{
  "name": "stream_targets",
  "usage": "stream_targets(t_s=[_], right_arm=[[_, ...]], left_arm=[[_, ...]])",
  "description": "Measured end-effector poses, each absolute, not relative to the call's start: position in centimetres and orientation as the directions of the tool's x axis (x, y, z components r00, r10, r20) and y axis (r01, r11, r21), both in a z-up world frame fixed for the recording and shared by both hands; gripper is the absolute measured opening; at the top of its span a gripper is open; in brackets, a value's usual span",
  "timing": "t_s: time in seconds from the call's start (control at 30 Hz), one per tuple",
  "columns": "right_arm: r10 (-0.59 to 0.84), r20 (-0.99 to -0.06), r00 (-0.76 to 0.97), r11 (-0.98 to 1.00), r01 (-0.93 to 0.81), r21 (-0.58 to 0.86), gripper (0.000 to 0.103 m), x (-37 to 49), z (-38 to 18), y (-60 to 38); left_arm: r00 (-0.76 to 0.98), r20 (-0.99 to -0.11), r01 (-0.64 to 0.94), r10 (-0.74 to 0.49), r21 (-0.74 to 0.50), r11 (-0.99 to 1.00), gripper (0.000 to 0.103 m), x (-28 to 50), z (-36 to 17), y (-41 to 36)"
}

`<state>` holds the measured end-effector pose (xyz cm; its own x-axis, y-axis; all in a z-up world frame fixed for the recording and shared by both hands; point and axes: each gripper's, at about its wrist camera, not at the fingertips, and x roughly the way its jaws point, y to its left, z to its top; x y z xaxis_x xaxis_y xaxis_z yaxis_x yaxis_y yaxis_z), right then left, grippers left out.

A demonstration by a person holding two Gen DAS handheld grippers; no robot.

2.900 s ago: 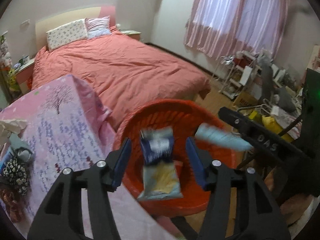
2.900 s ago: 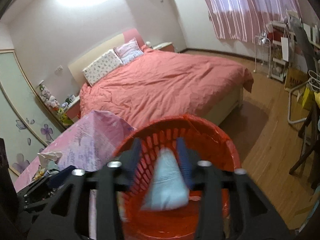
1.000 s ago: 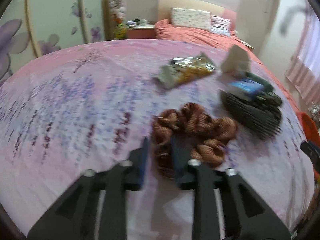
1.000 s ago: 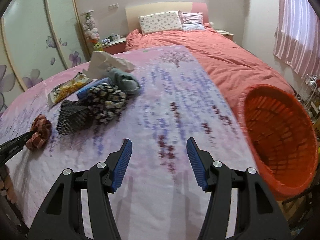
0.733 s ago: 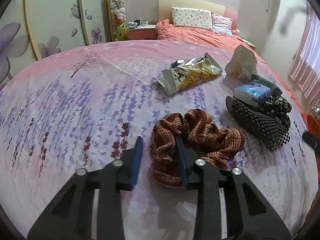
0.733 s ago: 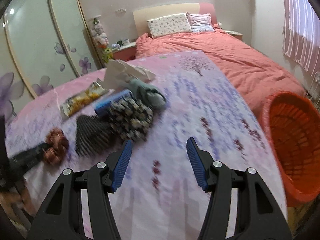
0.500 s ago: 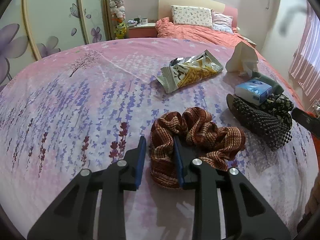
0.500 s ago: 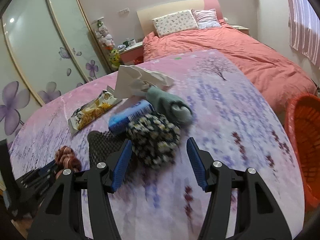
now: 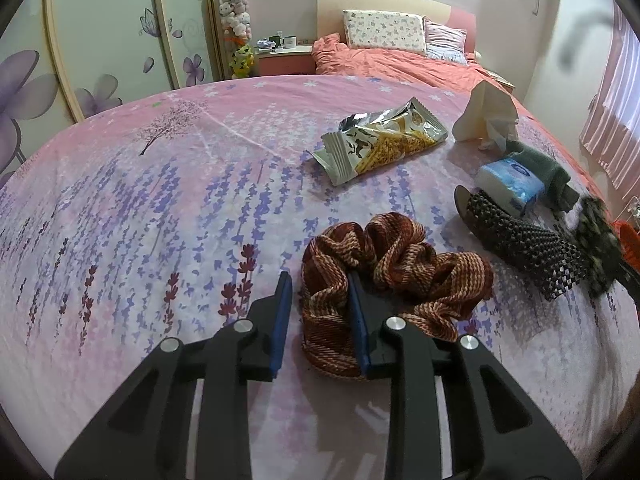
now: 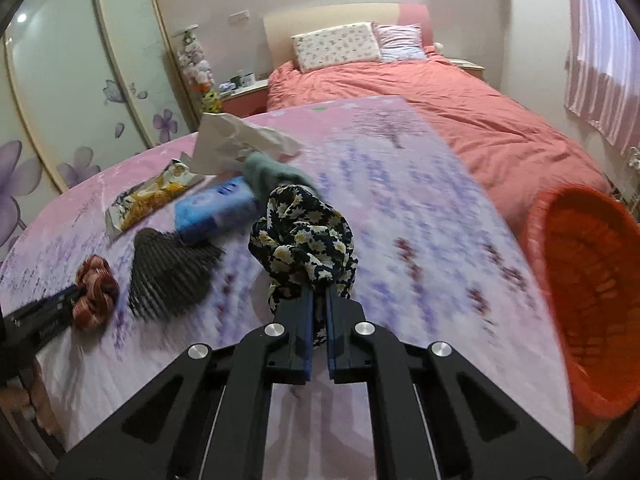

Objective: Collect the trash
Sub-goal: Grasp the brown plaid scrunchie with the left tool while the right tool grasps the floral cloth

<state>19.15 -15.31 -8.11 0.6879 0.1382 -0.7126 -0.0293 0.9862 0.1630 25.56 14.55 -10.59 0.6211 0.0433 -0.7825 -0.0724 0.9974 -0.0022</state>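
Both hands have hold of hair scrunchies on the table, the basket off to the right

The right gripper (image 10: 318, 326) has its fingers pinched tight on the flowered scrunchie (image 10: 306, 240), and the orange basket (image 10: 592, 292) sits just past the table's (image 10: 420, 208) right edge, nearer this hand. The left gripper (image 9: 320, 320) has narrow fingers straddling one fold of the brown striped scrunchie (image 9: 384, 256), which stretches away to its right

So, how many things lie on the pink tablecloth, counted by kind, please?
Scrunchies: 2, brown striped scrunchie, black floral scrunchie
Snack wrappers: 1, snack wrapper
Tissue packs: 1, blue tissue pack
Crumpled paper: 1, white paper
Socks: 1, grey-green sock
Black mesh pieces: 1, black mesh piece
Total: 7
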Motion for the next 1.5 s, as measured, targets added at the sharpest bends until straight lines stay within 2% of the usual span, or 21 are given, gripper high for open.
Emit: stream_targets(t_s=[0.1,0.13,0.17,0.23,0.5,0.57,0.67,0.73,1.1,1.5], right_arm=[[0.139,-0.714,0.686,0.986,-0.03,0.163,0.007,18.2,-7.9,-16.5],[0.154,-0.712,0.685,0.984,-0.04,0.174,0.018,18.0,-7.8,-16.7],[0.162,-0.711,0.684,0.983,-0.047,0.179,0.042,18.1,-7.8,-16.7],[0.162,-0.699,0.697,0.983,-0.052,0.176,0.067,18.2,-7.5,-16.7],[0.113,-0.74,0.663,0.988,0.002,0.153,0.067,21.6,-8.9,-15.9],[0.097,-0.756,0.647,0.989,0.019,0.144,0.049,22.3,-9.4,-15.8],[0.09,-0.763,0.639,0.99,0.025,0.138,0.036,22.0,-9.7,-16.1],[0.095,-0.768,0.634,0.989,0.032,0.148,0.034,22.0,-9.8,-16.4],[0.032,-0.783,0.622,0.997,0.034,0.068,0.034,21.8,-9.9,-15.7],[0.061,-0.779,0.624,0.996,0.019,0.093,0.034,21.5,-9.8,-16.0]], left_arm=[[0.621,-0.783,-0.072,0.043,-0.002,0.997,0.029,25.6,-10.6,14.6],[0.621,-0.783,-0.072,0.043,-0.003,0.997,0.029,25.6,-10.6,14.6],[0.621,-0.783,-0.072,0.043,-0.003,0.997,0.029,25.6,-10.6,14.6],[0.621,-0.783,-0.073,0.043,-0.003,0.997,0.029,25.6,-10.6,14.5],[0.621,-0.783,-0.073,0.042,-0.004,0.997,0.029,25.6,-10.6,14.5],[0.621,-0.782,-0.073,0.043,-0.004,0.997,0.029,25.6,-10.6,14.6],[0.621,-0.782,-0.073,0.043,-0.003,0.997,0.029,25.6,-10.6,14.6],[0.621,-0.782,-0.073,0.043,-0.003,0.997,0.029,25.6,-10.6,14.6],[0.623,-0.781,-0.073,0.027,-0.023,0.997,0.03,25.5,-10.7,14.7],[0.624,-0.781,-0.028,-0.025,-0.055,0.998,0.032,24.9,-10.7,15.6]])
